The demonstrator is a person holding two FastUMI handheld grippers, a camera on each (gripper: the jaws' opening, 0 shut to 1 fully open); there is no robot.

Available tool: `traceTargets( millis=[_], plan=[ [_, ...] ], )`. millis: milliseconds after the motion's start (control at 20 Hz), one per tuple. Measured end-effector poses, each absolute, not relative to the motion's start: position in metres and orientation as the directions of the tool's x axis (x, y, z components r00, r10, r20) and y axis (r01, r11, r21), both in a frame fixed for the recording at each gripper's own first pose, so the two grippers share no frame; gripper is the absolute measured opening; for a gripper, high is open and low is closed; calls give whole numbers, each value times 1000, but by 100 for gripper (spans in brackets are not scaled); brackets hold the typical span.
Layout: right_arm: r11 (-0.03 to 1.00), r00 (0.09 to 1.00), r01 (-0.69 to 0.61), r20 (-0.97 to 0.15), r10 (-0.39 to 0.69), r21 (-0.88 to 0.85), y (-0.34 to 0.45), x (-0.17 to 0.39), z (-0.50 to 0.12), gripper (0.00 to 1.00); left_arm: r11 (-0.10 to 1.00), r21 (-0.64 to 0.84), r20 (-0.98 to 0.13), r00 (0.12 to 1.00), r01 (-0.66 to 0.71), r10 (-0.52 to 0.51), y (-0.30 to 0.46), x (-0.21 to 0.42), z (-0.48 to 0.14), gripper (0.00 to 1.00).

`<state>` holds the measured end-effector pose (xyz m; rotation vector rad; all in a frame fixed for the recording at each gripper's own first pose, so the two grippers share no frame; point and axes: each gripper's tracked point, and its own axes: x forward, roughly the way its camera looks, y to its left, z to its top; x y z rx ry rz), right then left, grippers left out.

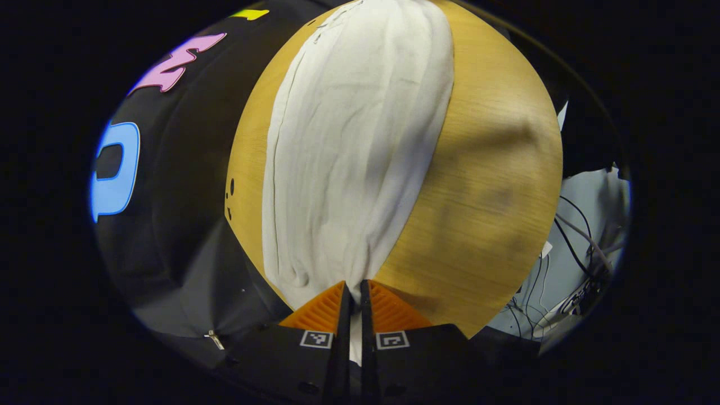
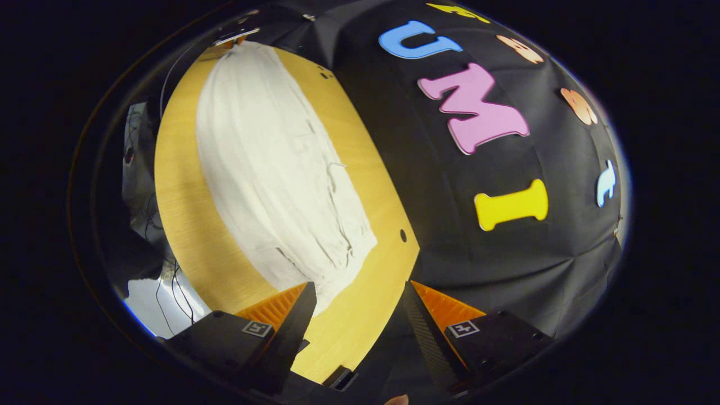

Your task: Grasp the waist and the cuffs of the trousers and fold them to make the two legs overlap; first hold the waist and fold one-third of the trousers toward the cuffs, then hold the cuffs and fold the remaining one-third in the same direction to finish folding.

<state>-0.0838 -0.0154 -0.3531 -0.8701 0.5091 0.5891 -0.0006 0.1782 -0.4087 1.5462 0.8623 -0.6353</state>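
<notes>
Left gripper [image 1: 355,292] pinching soft, limp trousers [image 1: 354,157] at one end along the desk [image 1: 484,185], right gripper [image 2: 360,298] wide open near the other end's corner; likely light, floppy.

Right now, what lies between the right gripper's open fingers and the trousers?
In the right gripper view, only bare wooden table separates the right gripper from the trousers; the near corner of the cloth sits just beside one finger, not between both.
</notes>
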Motion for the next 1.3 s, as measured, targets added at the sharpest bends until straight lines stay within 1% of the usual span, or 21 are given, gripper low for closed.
traceTargets(
  millis=[50, 150, 250, 300, 350, 400, 450, 600, 700, 800, 900, 950, 1000, 1050, 1100, 1150, 1300],
  plan=[
    [462, 697, -702, -655, 290, -542, -11, -88, -369, 96, -32, 579, -800, 575, 815, 173, 178, 1, -410, 10],
    [362, 641, -763, -696, 324, -535, -7, -95, -399, 96, -16, 570, -806, 563, 821, 180, 179, 0, -410, 8],
    [281, 597, -802, -732, 329, -528, -10, -101, -424, 96, 1, 558, -814, 548, 830, 193, 179, -2, -411, 8],
    [259, 580, -815, -746, 327, -519, -13, -101, -438, 96, 5, 552, -817, 541, 834, 199, 179, -2, -411, 8],
    [247, 564, -825, -759, 325, -507, -14, -101, -448, 95, 6, 547, -820, 535, 837, 206, 178, -3, -411, 8],
    [238, 577, -817, -750, 324, -526, -13, -95, -451, 95, 7, 542, -822, 528, 840, 212, 178, -3, -411, 8],
    [235, 594, -804, -739, 318, -546, -14, -85, -452, 91, 7, 537, -824, 523, 844, 217, 178, -3, -411, 8],
    [235, 607, -795, -726, 322, -560, -9, -62, -457, 92, 12, 529, -828, 513, 849, 225, 178, -1, -412, 8],
    [220, 598, -801, -730, 332, -556, -5, -49, -461, 90, 17, 528, -829, 511, 849, 227, 178, -1, -413, 8],
    [203, 553, -833, -765, 331, -515, 1, -45, -473, 81, 12, 535, -826, 519, 845, 221, 178, 1, -413, 8],
    [168, 488, -873, -818, 304, -458, 3, -52, -482, 46, -21, 557, -809, 548, 830, 215, 178, 3, -413, 8],
    [155, 479, -878, -826, 298, -454, 8, -52, -474, 20, -39, 569, -798, 563, 821, 215, 178, 4, -413, 8],
    [162, 453, -892, -838, 306, -423, 5, -56, -480, 10, -48, 580, -789, 575, 814, 216, 180, 6, -414, 8],
    [180, 429, -903, -849, 308, -391, 5, -62, -476, 14, -50, 585, -785, 580, 810, 219, 180, 7, -414, 8],
    [193, 414, -909, -858, 304, -370, 5, -64, -476, 14, -47, 587, -784, 581, 808, 218, 181, 10, -414, 8],
    [192, 415, -908, -859, 301, -372, 4, -67, -473, 14, -37, 584, -788, 577, 811, 214, 181, 10, -415, 6],
    [158, 452, -892, -839, 302, -424, 4, -83, -455, 14, -12, 550, -819, 541, 835, 191, 181, 6, -416, 5]
  ],
)
